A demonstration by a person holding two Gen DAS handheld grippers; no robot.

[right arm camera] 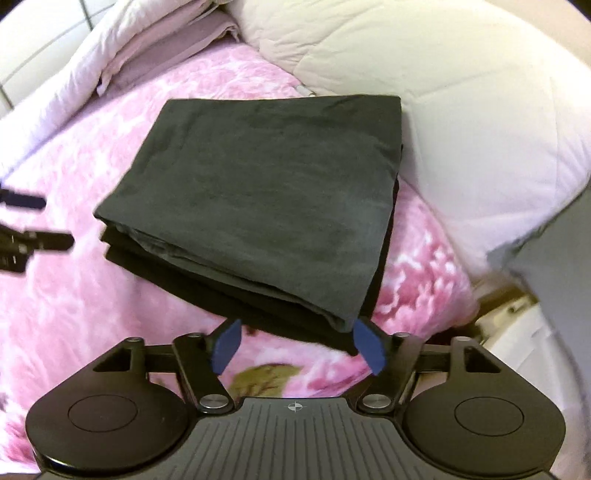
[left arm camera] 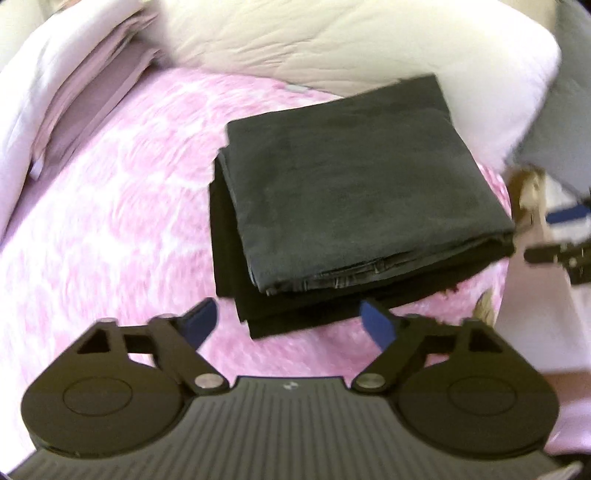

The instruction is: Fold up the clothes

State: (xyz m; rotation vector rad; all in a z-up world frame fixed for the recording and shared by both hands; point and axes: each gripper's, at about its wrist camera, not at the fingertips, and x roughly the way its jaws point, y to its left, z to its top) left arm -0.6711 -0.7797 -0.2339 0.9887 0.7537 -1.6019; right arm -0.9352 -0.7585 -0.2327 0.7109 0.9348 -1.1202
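A folded dark grey garment [right arm camera: 258,206] is seen lying flat on a pink floral bedspread [right arm camera: 92,295], stacked on a black folded layer [right arm camera: 229,295] that shows along its near and left edges. The right gripper [right arm camera: 297,345] is held just at the stack's near edge, blue pads [right arm camera: 226,345] spread wide, nothing clamped between them; the right pad is touching or just beside the near corner. The left gripper [right arm camera: 29,236] is partly seen at the left frame edge, blurred. A white quilted duvet [right arm camera: 461,92] is bunched behind the stack, with folded pale pink linens [right arm camera: 177,33] at upper left.
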